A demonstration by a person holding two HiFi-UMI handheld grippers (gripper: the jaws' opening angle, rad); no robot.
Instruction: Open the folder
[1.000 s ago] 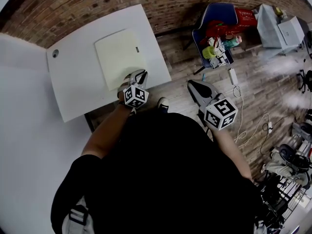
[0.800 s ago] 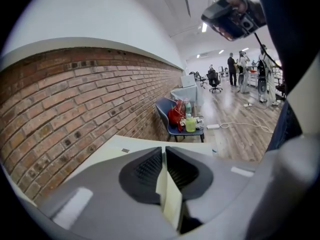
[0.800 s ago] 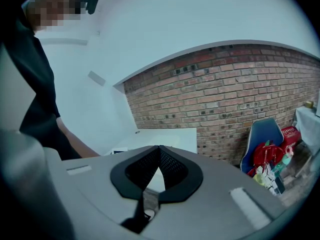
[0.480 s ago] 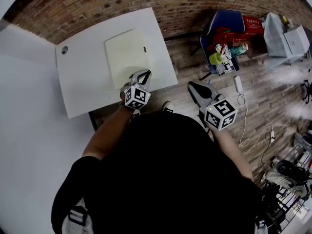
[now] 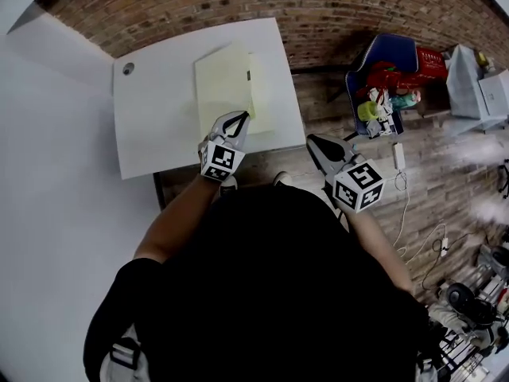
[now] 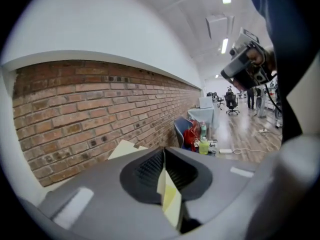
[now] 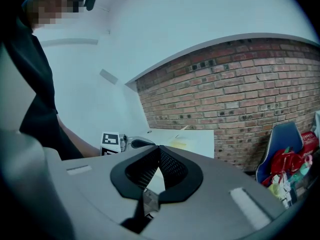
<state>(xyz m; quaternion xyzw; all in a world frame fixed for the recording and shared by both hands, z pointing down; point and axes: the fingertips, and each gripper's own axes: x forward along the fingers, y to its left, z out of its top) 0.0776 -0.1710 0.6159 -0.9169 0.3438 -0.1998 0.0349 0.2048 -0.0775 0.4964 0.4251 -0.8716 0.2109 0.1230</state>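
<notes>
so the left gripper (image 5: 240, 118) is clamped on the front cover of the pale yellow folder (image 5: 225, 86); cover's tilted up off the white table (image 5: 151, 126), upper middle of the head view; right gripper (image 5: 316, 143) is off the table's right edge, jaws together, nothing in them

Pale yellow folder (image 5: 224, 86), white table (image 5: 155, 126), red-brown brick wall (image 5: 318, 6).

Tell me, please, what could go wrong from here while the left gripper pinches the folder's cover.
1. The left gripper grips only a thin edge of the pale yellow cover; it could slip free and drop shut.
2. The right gripper is shut, empty and off the table, so nothing pins the folder down; it might rise or slide towards the near table edge.
</notes>
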